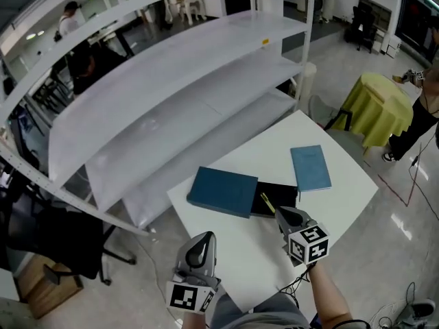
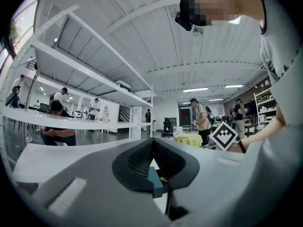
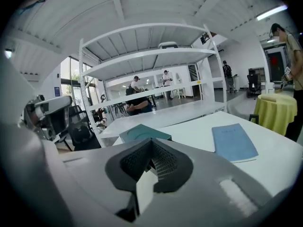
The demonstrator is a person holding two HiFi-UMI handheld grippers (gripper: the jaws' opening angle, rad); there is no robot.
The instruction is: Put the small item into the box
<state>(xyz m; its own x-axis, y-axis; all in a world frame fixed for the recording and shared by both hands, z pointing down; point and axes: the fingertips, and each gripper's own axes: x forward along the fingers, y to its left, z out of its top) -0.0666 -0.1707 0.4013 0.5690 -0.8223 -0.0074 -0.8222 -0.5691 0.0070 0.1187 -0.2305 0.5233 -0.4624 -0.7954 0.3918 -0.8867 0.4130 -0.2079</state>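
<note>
— Left gripper (image 1: 204, 242), nearest, is held with jaws closed together on nothing; the right gripper (image 1: 287, 216) likewise. Where is the small item (image 1: 266, 202) found?
— On the black tray (image 1: 282, 195), just beside the teal box (image 1: 223, 190), at 11 o'clock from the right gripper. Jaws should be parted first, then closed across its narrow width.
— Counted?
— Two grippers; one item, tray and box, plus one blue notebook (image 1: 310, 168) at 1 o'clock on the surface (image 1: 240, 252).
</note>
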